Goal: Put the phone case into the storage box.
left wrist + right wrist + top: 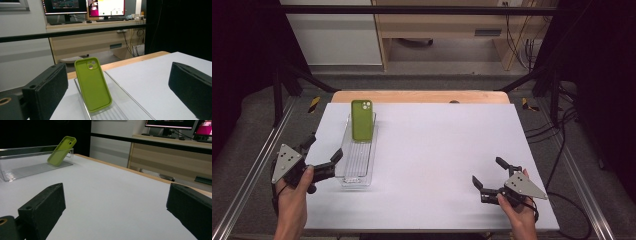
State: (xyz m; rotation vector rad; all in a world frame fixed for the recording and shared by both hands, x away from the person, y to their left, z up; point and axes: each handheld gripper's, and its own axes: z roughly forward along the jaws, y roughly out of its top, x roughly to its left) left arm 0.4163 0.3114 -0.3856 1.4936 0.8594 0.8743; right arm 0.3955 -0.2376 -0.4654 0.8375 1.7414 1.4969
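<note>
A wide white worktop (432, 165) spreads across the high view, with a strip of bare wood along its far edge. Past it stand a wooden desk and a pale wall, and in the left gripper view two lit monitors (82, 6) sit on that desk.

One long clear plastic tray (359, 165) lies on the left part of the worktop, its length running away from the person. One green phone case (362, 120) stands in the far end of the tray, tilted back against the tray's far wall, its camera cut-out at the top. In the left gripper view the case (93, 83) sits upright between the two black jaws, farther off, with its foot on the tray's ribbed floor (125, 110).

Two tools are in use, one in each hand. The left tool (323, 156) is held at the left edge of the worktop, just beside the near end of the tray. Its jaws are spread wide and grasp nothing; one jaw tip lies close against the tray's near left side, though contact cannot be told.

The right tool (490, 174) rests low near the right front corner of the worktop, well apart from the tray and the case. Its jaws are also spread wide and released, with bare worktop between them. In the right gripper view the tray (30, 167) and the leaning case (61, 151) appear far off to the left, with nothing standing between them and the tool.
</note>
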